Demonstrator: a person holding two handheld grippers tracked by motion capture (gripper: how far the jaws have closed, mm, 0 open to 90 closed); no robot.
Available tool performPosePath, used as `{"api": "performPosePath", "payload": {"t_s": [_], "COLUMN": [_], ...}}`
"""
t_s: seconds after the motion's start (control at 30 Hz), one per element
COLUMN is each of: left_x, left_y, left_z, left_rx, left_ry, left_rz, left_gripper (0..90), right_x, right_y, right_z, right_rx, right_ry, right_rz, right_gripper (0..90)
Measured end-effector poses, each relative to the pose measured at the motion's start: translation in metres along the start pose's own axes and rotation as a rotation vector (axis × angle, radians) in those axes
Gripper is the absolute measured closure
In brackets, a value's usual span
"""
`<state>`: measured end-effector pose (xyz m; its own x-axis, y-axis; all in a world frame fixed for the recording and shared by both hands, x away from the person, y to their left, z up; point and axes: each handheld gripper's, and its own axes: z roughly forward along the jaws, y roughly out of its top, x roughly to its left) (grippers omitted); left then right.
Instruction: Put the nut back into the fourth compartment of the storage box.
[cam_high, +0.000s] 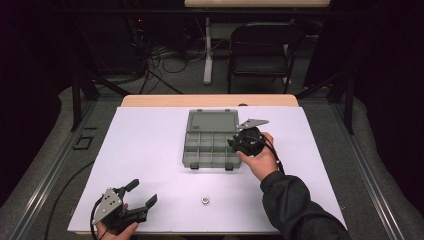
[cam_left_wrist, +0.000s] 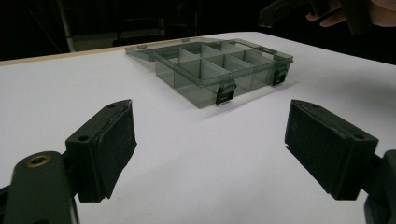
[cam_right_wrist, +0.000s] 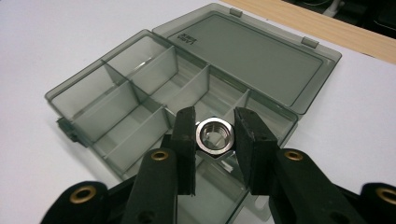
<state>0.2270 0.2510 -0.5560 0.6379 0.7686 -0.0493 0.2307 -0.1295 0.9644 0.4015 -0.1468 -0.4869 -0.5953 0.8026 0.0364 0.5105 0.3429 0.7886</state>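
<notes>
right gripper: the right gripper (cam_right_wrist: 214, 140) is clamped on a steel hex nut (cam_right_wrist: 214, 136), one pad on each opposite flat, bore facing the camera. Grip looks square, nothing slipping as far as I can tell.

where the nut is: up in the air over the open grey organizer box (cam_right_wrist: 140, 102), hanging above the compartments at the box's right end. Not touching a divider yet.

box: lid (cam_right_wrist: 261, 56) folded flat behind the tray, all the compartments I can see look empty, latches facing the person. It sits on the white table sheet (cam_high: 150, 150).

second nut: another hex nut (cam_high: 204, 200) is lying loose on the sheet near the front edge, well apart from the box.

left gripper: the left gripper (cam_high: 135, 197) is parked at the front left corner with its jaws spread wide and nothing between them.

how I'd do the drop: line the nut up over the middle of one cell, not over a divider wall. Come down until it's inside the walls before letting go, since a nut dropped from high will probably bounce or roll into the neighbour cell.

watch out for: the box is light and nothing pins it down, so bumping a wall with the pads could shove it.
</notes>
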Motion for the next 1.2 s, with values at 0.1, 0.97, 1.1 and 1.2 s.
{"api": "performPosePath", "payload": {"t_s": [0.1,0.97,1.1,1.2], "left_x": [0.000,0.001,0.001,0.001], "left_y": [0.000,0.000,0.000,0.000], "left_z": [0.000,0.000,0.000,0.000], "left_rx": [-0.001,0.000,0.000,0.001], "left_ry": [0.001,-0.001,-0.001,-0.001], "left_rz": [-0.001,0.001,0.001,0.003], "left_gripper": [16.4,16.6,16.7,16.7], "right_x": [-0.003,-0.021,-0.020,-0.020], "right_y": [0.000,-0.010,-0.011,-0.010], "right_z": [0.005,0.038,0.040,0.040], "right_rx": [0.005,0.058,0.055,0.044], "right_ry": [-0.011,-0.070,-0.070,-0.066], "right_rz": [0.006,0.045,0.042,0.049], "right_gripper": [70.2,70.1,69.9,63.2]}}
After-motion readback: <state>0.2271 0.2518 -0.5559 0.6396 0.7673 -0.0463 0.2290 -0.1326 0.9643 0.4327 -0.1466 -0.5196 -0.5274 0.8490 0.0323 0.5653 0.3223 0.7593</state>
